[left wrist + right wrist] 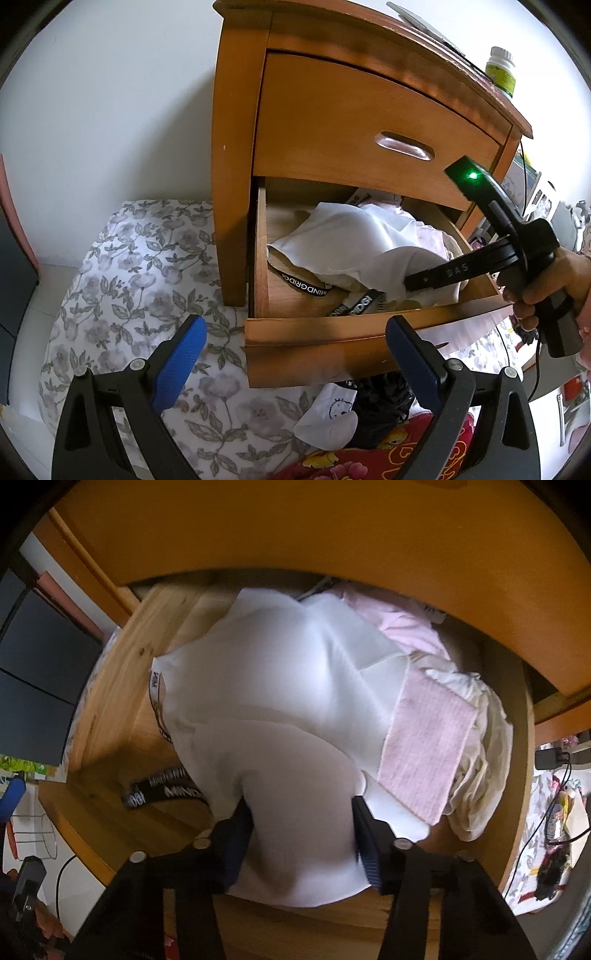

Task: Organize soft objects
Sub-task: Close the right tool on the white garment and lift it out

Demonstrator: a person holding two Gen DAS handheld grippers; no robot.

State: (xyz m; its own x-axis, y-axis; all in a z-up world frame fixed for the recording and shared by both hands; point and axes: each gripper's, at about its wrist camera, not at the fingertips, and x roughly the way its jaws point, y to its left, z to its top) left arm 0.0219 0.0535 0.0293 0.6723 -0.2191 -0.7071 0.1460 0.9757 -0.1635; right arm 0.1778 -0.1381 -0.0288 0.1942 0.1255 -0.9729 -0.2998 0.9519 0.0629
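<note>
Right wrist: white garment (280, 701) lengthwise toward drawer (110, 672) back.

Our left gripper (295, 365) held low and steady, blue pads (181, 365) spread wide with nothing between them, our right hand (546, 291) wrapped around its handle, our right gripper (301, 834) angled steeply downward, fingers pinching white cloth (295, 794)

Layout relative to the nightstand (240, 155): its lower drawer (332, 332) stands pulled out beneath the closed upper drawer (369, 122). A garment (354, 236) lies in the lower drawer over lettered bands (303, 284); a bottle (500, 70) stands on top; a sock (328, 417) lies below the drawer front.
</note>
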